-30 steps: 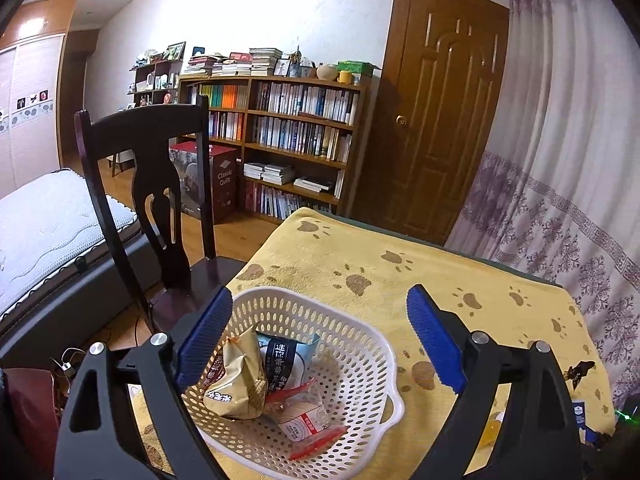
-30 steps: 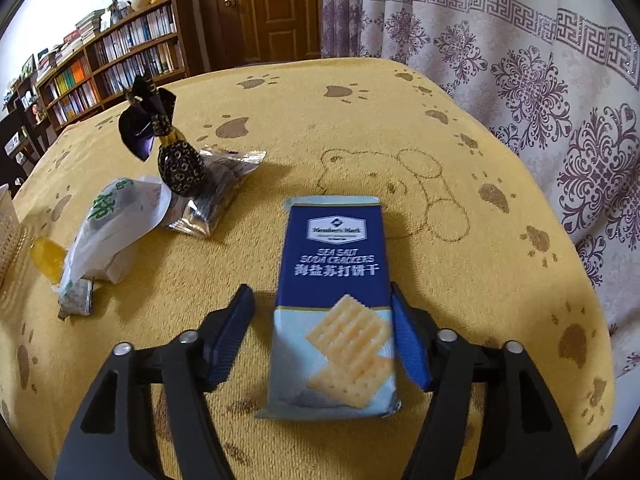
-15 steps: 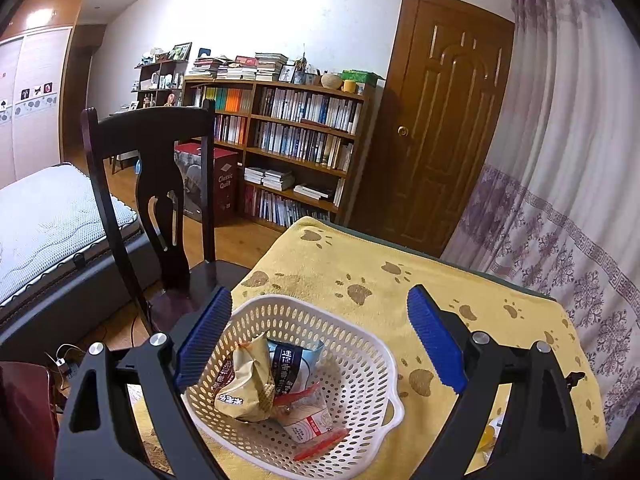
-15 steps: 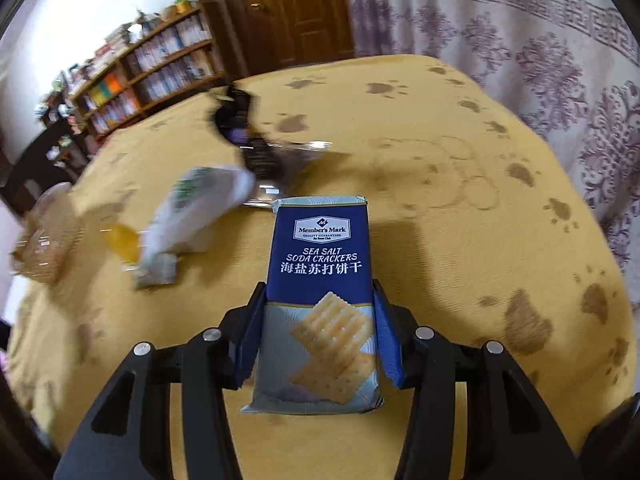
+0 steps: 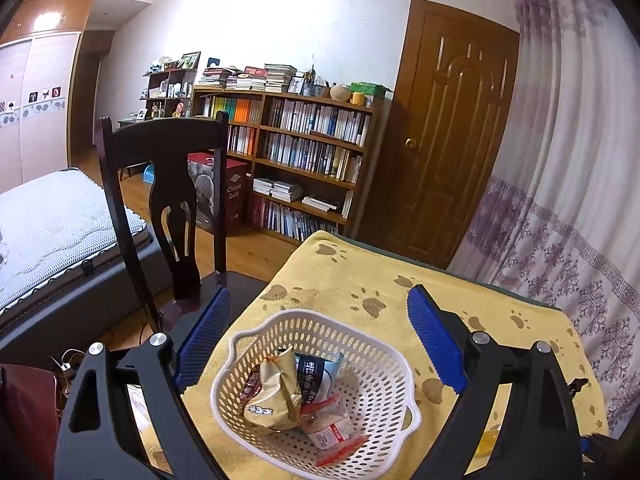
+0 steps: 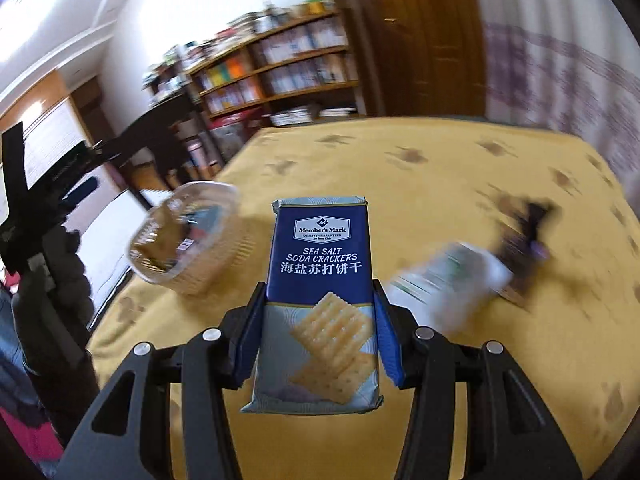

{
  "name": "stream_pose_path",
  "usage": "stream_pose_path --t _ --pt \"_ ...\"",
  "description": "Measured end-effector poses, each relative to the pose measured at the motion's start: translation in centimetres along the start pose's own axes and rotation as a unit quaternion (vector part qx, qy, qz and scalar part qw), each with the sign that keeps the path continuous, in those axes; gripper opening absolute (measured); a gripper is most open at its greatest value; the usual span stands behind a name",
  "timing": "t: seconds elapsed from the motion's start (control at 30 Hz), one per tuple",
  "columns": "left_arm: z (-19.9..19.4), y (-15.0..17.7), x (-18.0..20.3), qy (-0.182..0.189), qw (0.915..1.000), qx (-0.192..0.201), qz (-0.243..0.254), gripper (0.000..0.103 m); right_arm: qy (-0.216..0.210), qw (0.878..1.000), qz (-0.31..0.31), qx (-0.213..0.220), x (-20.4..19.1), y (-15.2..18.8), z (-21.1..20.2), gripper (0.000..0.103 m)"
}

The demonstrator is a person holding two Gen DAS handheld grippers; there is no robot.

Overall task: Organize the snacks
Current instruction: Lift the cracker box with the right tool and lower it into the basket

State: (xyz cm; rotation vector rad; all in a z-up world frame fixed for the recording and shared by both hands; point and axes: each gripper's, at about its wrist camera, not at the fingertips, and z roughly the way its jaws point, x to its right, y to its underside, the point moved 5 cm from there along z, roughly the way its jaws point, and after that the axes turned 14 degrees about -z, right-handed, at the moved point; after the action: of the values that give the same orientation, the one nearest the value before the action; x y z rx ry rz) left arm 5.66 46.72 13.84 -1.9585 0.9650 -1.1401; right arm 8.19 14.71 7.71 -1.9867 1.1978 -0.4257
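My right gripper [image 6: 320,332] is shut on a blue pack of sea salt soda crackers [image 6: 320,280], held off the yellow tablecloth [image 6: 440,168]. The white basket [image 6: 188,240] lies ahead to its left, blurred. In the left wrist view the same white perforated basket [image 5: 384,364] holds a tan snack bag [image 5: 276,396] and two or three small packets. My left gripper [image 5: 316,340] hangs open above the basket with nothing between its blue pads.
A white-and-green packet [image 6: 452,284] and a dark bow-tied packet [image 6: 528,232] lie blurred on the cloth to the right. A dark wooden chair [image 5: 160,184] stands at the table's left edge. Behind are a bookshelf [image 5: 304,160], a door [image 5: 452,140], a curtain [image 5: 580,200] and a bed [image 5: 52,220].
My right gripper has closed on the cracker pack, lifted it and swung left toward the basket. My left gripper has drifted back slightly and stayed open.
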Motion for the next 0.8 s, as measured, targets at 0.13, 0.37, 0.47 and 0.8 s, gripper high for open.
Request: stream_pose_path --t 0.13,0.37,0.47,0.8 --pt "-0.4 -0.7 -1.0 -0.001 0.9999 0.009 -0.012 0.096 -0.040 0.999 -0.017 -0.007 -3.7 -3.2 3.3 0.050" --pt "-0.3 -1.5 -2.6 -0.008 0.9992 0.013 -0.037 0.096 -0.082 0.996 -0.035 -0.025 -9.4 -7.0 8.9 0.050" --pt "-0.1 -1.6 -3.0 -0.012 0.9989 0.013 -0.043 0.096 -0.096 0.994 -0.032 -0.030 -10.6 -7.8 10.4 0.050" --pt "0.0 -1.9 -3.3 -0.011 0.9988 0.014 -0.045 0.096 -0.155 0.987 0.024 -0.044 -11.8 -9.4 13.6 0.052"
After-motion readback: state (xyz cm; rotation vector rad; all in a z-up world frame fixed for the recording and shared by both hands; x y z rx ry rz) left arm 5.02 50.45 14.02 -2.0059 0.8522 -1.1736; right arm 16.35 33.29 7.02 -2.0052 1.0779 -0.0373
